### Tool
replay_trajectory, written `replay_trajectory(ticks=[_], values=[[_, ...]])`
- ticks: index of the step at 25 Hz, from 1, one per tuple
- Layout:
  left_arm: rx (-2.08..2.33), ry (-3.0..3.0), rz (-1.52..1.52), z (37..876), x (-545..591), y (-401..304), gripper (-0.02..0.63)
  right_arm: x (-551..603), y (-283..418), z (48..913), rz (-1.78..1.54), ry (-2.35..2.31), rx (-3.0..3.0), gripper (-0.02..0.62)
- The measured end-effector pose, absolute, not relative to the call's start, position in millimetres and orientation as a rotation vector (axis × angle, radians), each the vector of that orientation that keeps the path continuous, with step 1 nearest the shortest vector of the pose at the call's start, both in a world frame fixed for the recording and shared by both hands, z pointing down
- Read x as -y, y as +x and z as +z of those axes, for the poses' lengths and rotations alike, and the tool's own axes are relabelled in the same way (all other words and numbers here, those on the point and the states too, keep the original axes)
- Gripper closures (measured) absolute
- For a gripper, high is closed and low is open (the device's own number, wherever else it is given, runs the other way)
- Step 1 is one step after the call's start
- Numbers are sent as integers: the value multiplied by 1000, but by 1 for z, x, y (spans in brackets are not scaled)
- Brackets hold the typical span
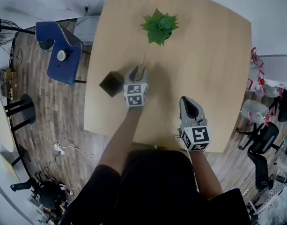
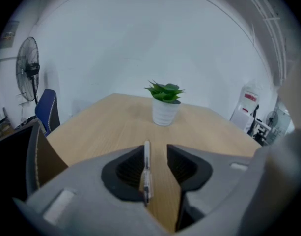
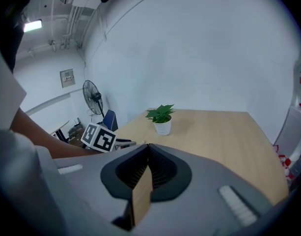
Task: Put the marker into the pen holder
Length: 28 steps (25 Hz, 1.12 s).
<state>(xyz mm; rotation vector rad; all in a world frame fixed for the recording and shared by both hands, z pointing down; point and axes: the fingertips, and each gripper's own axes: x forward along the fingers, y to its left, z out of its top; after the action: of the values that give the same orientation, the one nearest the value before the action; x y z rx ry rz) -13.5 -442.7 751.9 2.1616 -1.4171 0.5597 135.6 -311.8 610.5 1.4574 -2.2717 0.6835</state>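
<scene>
Grab step, I reckon: L hand-held gripper [image 2: 156, 151] wide open w/ marker [image 2: 147, 171] on counter [image 1: 204, 69] between jaws, ungripped; R hand-held gripper [image 3: 146, 149] closed, empty; next needs closing on marker, then lifting to pen holder [image 1: 111, 83] just beside.
</scene>
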Motion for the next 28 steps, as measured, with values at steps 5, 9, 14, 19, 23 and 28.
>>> replay_trajectory(ticks=[5,9,14,19,23,28], values=[[1419,2092,640,789,451,-15,451,325,130,608,691,1431,2319,594],[1419,2051,700,803,453,-16,468,322,125,614,696,1400,2318,594],[1391,2038,765,815,455,-18,505,321,119,619,701,1397,2319,594],[1395,2048,816,819,451,-21,552,315,118,615,681,1400,2316,594],[1366,2059,803,811,447,-18,558,311,126,613,708,1443,2301,594],[1397,2123,727,784,420,-13,560,284,124,615,794,1460,2297,594]])
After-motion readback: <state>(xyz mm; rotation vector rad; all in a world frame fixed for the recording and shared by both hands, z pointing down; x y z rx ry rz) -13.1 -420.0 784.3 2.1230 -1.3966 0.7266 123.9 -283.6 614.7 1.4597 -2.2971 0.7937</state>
